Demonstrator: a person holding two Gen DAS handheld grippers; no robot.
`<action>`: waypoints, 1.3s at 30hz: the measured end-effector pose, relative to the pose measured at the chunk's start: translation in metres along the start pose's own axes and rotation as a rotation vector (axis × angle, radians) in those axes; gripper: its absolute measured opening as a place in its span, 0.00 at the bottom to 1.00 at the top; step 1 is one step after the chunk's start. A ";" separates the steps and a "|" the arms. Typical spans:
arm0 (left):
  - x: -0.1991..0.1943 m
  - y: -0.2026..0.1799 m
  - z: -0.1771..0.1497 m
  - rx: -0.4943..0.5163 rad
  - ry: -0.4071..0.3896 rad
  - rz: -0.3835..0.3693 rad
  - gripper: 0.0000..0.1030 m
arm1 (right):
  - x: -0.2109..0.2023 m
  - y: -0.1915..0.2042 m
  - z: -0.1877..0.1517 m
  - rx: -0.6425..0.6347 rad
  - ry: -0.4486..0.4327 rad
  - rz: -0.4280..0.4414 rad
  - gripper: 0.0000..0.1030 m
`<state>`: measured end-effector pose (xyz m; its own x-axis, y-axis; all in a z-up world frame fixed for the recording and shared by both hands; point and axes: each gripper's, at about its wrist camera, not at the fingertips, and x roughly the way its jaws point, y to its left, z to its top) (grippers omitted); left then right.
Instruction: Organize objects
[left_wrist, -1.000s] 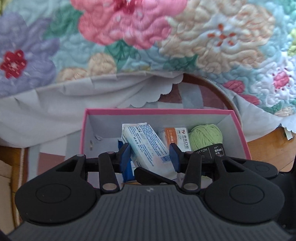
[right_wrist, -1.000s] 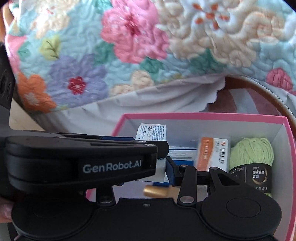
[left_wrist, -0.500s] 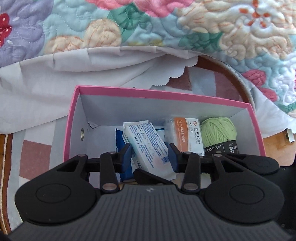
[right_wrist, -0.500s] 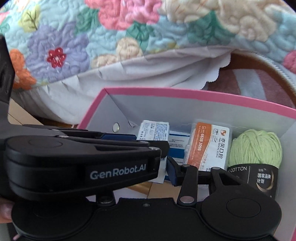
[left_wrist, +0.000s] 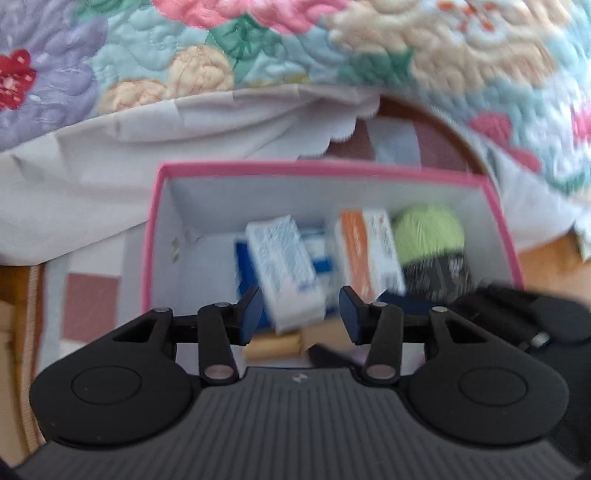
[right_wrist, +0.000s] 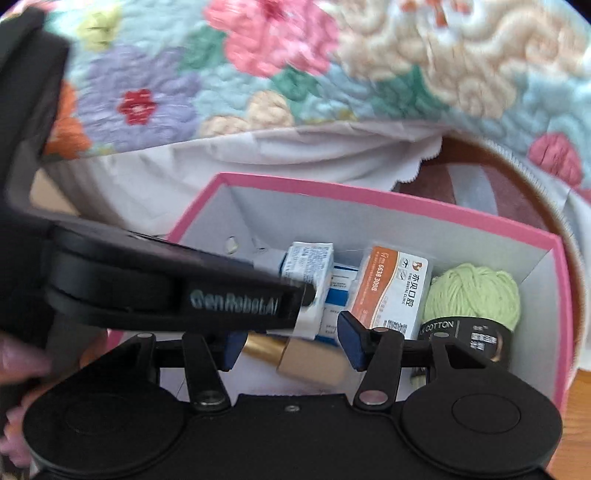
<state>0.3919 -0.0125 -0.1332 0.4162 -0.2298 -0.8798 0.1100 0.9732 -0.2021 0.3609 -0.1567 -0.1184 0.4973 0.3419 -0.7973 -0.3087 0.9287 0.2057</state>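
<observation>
Right wrist view is showing the right gripper (right_wrist: 288, 345) hanging over the near part of a pink box (right_wrist: 369, 201) with white inner walls. Its blue fingers are standing apart and nothing is pressed between them, so it is released. Just under the gap a gold tube (right_wrist: 295, 358) is lying on the box floor. Ahead of the fingers a white and blue carton (right_wrist: 306, 266) is leaning, with a second blue and white carton (right_wrist: 341, 295) behind it. Ahead and slightly right of the fingers an orange and white packet (right_wrist: 391, 291) is showing "6638 3098" and small words that seem to read "DENTAL CLINIC". Further right, a green yarn ball (right_wrist: 476, 291) is wearing a black band with the word "COTTON". The left gripper is crossing in from the left, and "GenRobot.AI" is printed on its black side.

In the left wrist view, which is blurred, the left gripper (left_wrist: 301, 312) is also standing with its fingers apart, gripping nothing. The white and blue carton (left_wrist: 284, 269) is lying just ahead of the gap, slightly toward its left finger, and the packet (left_wrist: 369, 254) and yarn (left_wrist: 428, 232) are ahead on the right. Beyond the box, a flowered quilt (left_wrist: 295, 55) is hanging over a white sheet (left_wrist: 166, 133).
</observation>
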 end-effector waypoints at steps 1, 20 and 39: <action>-0.008 -0.003 -0.004 0.012 -0.008 0.021 0.44 | -0.007 0.003 -0.002 -0.016 -0.007 0.001 0.58; -0.157 0.005 -0.036 -0.110 -0.013 -0.023 0.57 | -0.132 0.049 -0.028 -0.029 -0.106 0.002 0.67; -0.274 -0.016 -0.110 -0.010 -0.122 0.033 0.60 | -0.245 0.087 -0.062 0.007 -0.054 -0.122 0.75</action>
<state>0.1769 0.0368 0.0639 0.5265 -0.1968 -0.8271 0.0859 0.9802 -0.1785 0.1621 -0.1689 0.0603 0.5740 0.2331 -0.7850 -0.2375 0.9648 0.1128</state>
